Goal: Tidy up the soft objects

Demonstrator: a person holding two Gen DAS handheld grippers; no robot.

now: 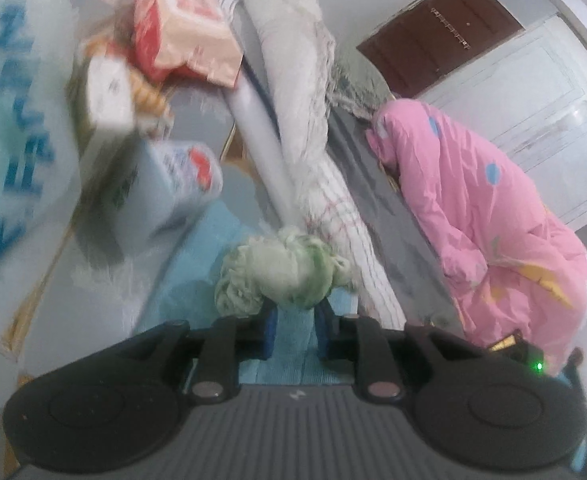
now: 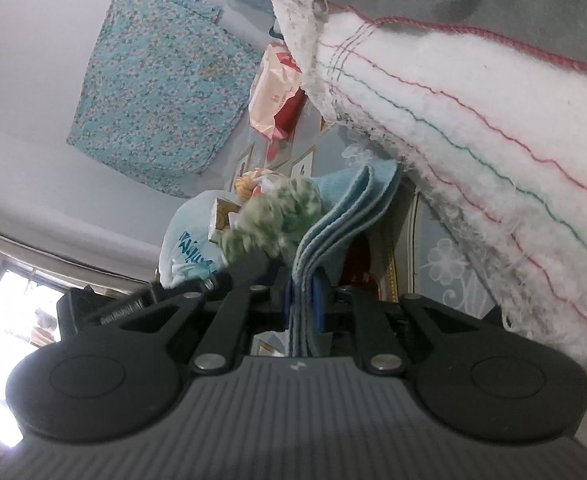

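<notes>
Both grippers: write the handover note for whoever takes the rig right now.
Left gripper: shut on the green-and-white scrunchy cloth, held above the folded blue cloth.
Right gripper: shut on the edge of that blue cloth, its layers pinched between the fingers.
Nearby: white quilted blanket beside the blue cloth; pink patterned bedding heaped further off; snack packets and a plastic bag on the table.
Done: both cloths gripped.
Left: place both cloths; blanket and pink bedding still unsorted.
</notes>
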